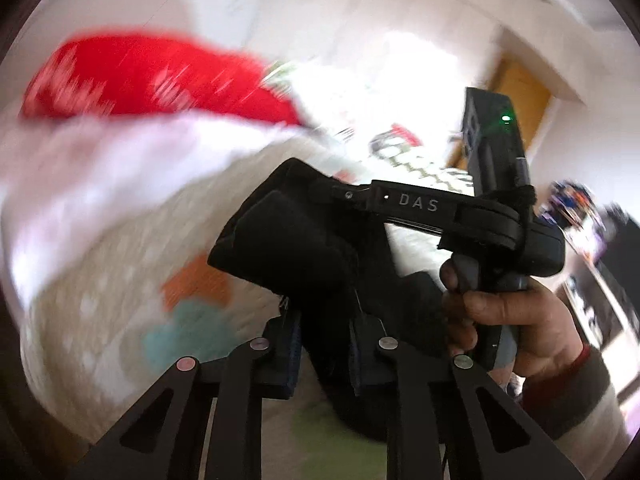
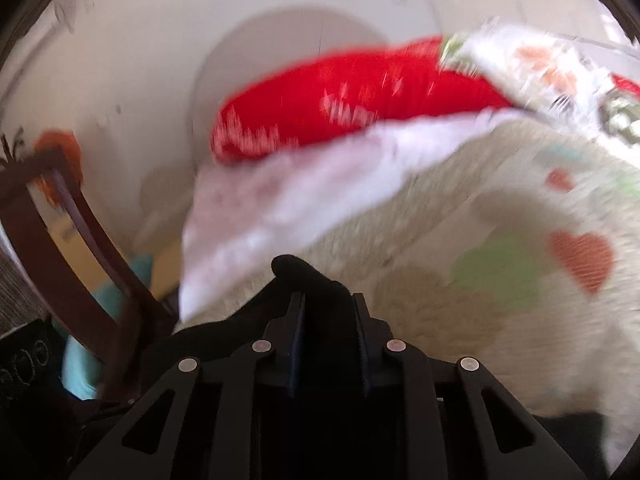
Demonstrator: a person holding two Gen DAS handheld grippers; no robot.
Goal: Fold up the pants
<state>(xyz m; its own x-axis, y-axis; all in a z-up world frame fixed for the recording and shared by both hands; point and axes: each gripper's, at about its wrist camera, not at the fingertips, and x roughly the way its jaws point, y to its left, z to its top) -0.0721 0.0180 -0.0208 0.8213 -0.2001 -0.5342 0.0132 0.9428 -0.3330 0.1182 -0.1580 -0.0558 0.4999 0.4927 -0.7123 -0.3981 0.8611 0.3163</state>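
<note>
The black pants (image 1: 288, 248) hang bunched between both grippers above a bed. In the left wrist view my left gripper (image 1: 324, 320) is shut on a fold of the black cloth, which fills the gap between its fingers. Just beyond it, a person's hand (image 1: 520, 320) holds my right gripper (image 1: 316, 200), whose fingers clamp the same bundle from the right. In the right wrist view my right gripper (image 2: 328, 304) is shut on the black pants (image 2: 296, 276), and a hump of cloth sticks up past the fingertips. The rest of the pants is hidden below the grippers.
A cream blanket (image 2: 460, 320) with orange and green hearts covers the bed. A red pillow (image 2: 360, 96) and a white pillow (image 2: 280, 208) lie at its far end against a white wall. A dark wooden chair (image 2: 80, 260) stands to the left. Both views are motion-blurred.
</note>
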